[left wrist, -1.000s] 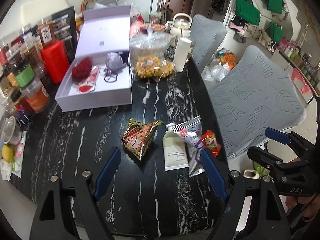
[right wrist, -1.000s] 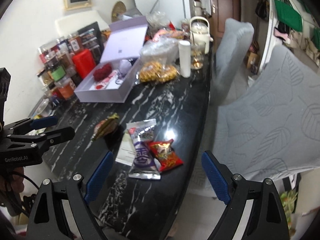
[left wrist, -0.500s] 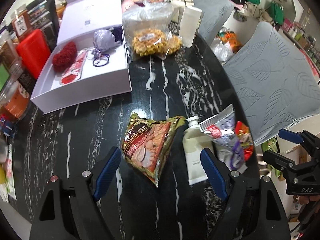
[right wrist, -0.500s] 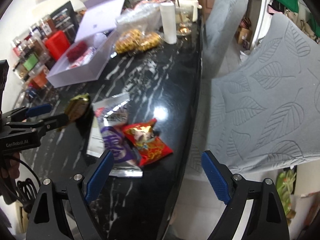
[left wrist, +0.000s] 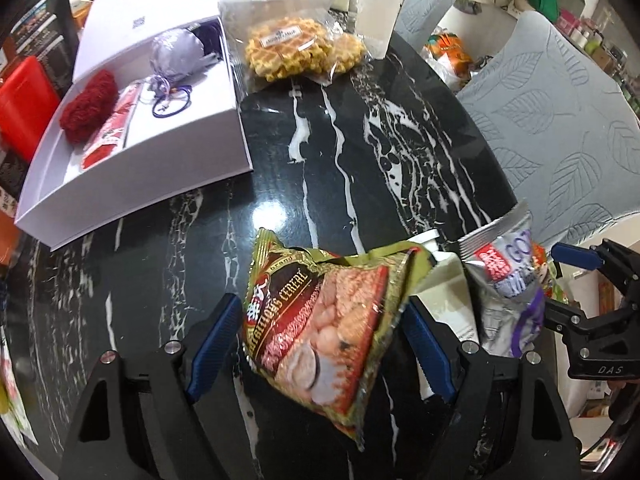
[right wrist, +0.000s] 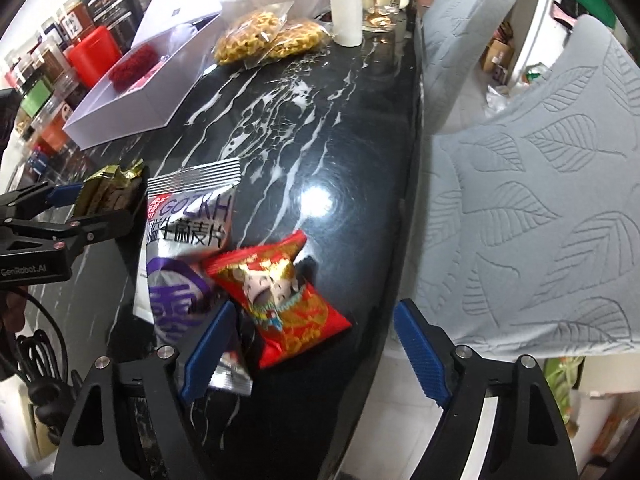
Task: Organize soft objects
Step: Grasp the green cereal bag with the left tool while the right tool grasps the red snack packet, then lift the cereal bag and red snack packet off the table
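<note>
Our left gripper (left wrist: 320, 344) has its fingers spread either side of the puffed gold-and-red foil cereal packet (left wrist: 320, 320) on the black marble counter (left wrist: 340, 168); our right gripper (right wrist: 308, 352) straddles the red foil snack packet (right wrist: 280, 292), also spread; both look light, slippery, crushable; we would pinch each gently across its middle.

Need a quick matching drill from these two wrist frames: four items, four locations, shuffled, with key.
Items:
1. gold cereal bag
2. red snack packet
3. red knit piece
4. waffle pack

Locations:
A. inside the white box
B. between the open left gripper fingers
C. between the open right gripper fingers
D. on the marble table, just right of the box

Pairs: 1-B, 2-C, 3-A, 4-D
</note>
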The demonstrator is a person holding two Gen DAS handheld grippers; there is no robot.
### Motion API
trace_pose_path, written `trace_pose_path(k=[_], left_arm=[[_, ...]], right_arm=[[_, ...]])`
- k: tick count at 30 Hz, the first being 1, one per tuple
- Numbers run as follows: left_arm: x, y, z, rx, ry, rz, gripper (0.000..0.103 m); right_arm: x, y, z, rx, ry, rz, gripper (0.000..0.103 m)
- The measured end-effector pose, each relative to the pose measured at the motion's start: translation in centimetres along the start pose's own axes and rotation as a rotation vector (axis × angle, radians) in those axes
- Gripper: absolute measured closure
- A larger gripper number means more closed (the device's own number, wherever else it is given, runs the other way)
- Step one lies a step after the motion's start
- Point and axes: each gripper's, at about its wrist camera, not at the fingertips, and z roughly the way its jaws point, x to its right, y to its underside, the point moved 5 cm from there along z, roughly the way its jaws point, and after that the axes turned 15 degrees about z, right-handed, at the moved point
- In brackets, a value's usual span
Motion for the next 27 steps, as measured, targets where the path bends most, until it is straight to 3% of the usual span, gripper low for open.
trace_pose_path(k=[9,15,19,21,24,27], left_arm=[[-0.6,0.0,1.4,-0.016,0.017,0.004,0.021],[-0.7,-0.4,1.8,-0.008,-0.02,0.041,0.021],[-0.6,-0.7,2.1,-0.009,-0.049,0.056,0.022],[-0.5,-1.0,2.1,0.003,-0.053,0.063,0.03],[-0.3,-1.2,1.8,0.017,-0.054,0.066,0.048],[-0.2,-1.4,1.7,0.022,-0.062,0.072,0.055]], right_arm=[[-0.7,-0.7,1.4,-0.018,0.001,-0.028,0.028],[-1.4,-1.0,1.9,-0.004,0.011,-0.053,0.032],[-1.9,-1.3,2.0,0.012,0.025,-0.079,0.045],[-2.3,-1.4,2.1,0.019,0.029,-0.096,0.054],[-2.6,-1.5,2.1,0.026,0.033,-0.112,0.055],[-2.6,-1.4,2.1,0.034,0.025,-0.111,0.056]])
